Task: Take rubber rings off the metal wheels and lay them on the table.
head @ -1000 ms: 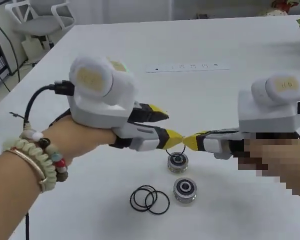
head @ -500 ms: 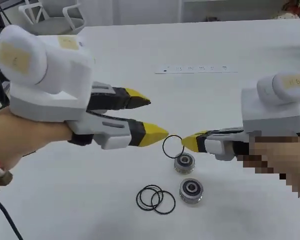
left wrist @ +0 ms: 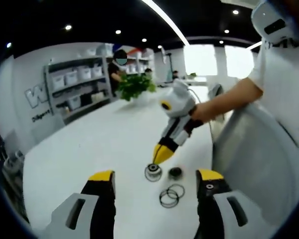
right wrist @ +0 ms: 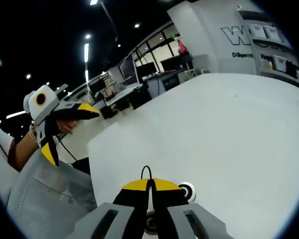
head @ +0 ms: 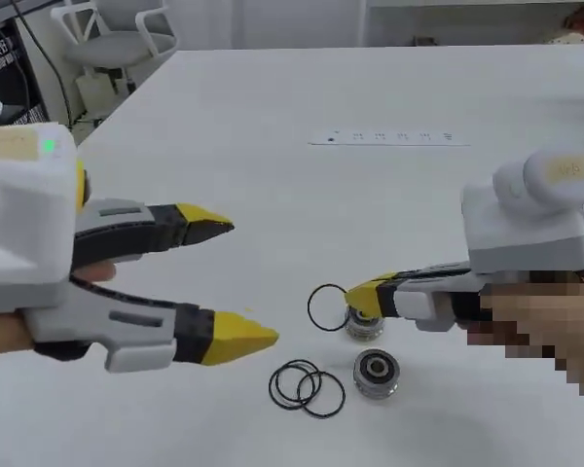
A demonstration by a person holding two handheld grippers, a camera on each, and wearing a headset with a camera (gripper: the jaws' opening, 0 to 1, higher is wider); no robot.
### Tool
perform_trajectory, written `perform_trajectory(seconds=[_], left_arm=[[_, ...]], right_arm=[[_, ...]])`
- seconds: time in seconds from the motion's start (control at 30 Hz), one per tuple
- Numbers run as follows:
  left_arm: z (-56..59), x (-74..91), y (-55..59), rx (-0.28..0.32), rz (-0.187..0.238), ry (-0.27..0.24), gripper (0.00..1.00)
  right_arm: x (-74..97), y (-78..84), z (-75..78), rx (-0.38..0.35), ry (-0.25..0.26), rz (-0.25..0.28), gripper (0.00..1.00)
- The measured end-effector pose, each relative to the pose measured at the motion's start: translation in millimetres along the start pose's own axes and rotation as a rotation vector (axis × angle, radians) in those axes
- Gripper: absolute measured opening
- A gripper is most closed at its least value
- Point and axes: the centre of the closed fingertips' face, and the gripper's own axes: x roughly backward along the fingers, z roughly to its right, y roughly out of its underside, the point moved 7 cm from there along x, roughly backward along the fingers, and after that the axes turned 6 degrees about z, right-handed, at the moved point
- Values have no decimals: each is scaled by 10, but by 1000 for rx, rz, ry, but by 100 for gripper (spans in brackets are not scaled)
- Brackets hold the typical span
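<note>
Right gripper (head: 355, 295): jaws clenched on one rubber ring (head: 328, 307), which hangs on edge at 9 o'clock off the tips. It looks clear of the far wheel (head: 365, 328) just under them, so it's probably ready to lay down. Left gripper (head: 248, 282) sits well off at 9 o'clock, jaws released wide and holding nothing, likely giving the right one room. Near wheel (head: 376, 373) is at 6 o'clock of the far one. Stripped rings (head: 306, 386) lie flat on the table (head: 419, 195) at 9 o'clock of it, a sensible drop spot.
</note>
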Motion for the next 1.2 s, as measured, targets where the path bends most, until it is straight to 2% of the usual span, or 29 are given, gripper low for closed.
perform_trajectory(seconds=[0.13, 0.3, 0.43, 0.53, 0.7, 0.97, 1.2], left_arm=[[33, 100, 119, 44, -5, -12, 69], [29, 217, 375, 90, -60, -47, 72], [66, 238, 480, 113, -79, -56, 73], [84, 261, 552, 133, -91, -62, 74], [105, 293, 623, 155, -102, -74, 74], [137, 335, 699, 196, -102, -94, 74], [154, 326, 699, 200, -101, -99, 73]], right_arm=[[-23, 42, -13, -6, -17, -22, 0], [-53, 112, -50, -15, -49, -58, 0], [-82, 171, -103, -30, -88, -95, 0], [-105, 229, -117, -18, -96, -132, 0], [-119, 267, -167, -24, -131, -158, 0], [-130, 339, -225, -81, -181, -198, 0], [-153, 401, -200, -52, -154, -230, 0]])
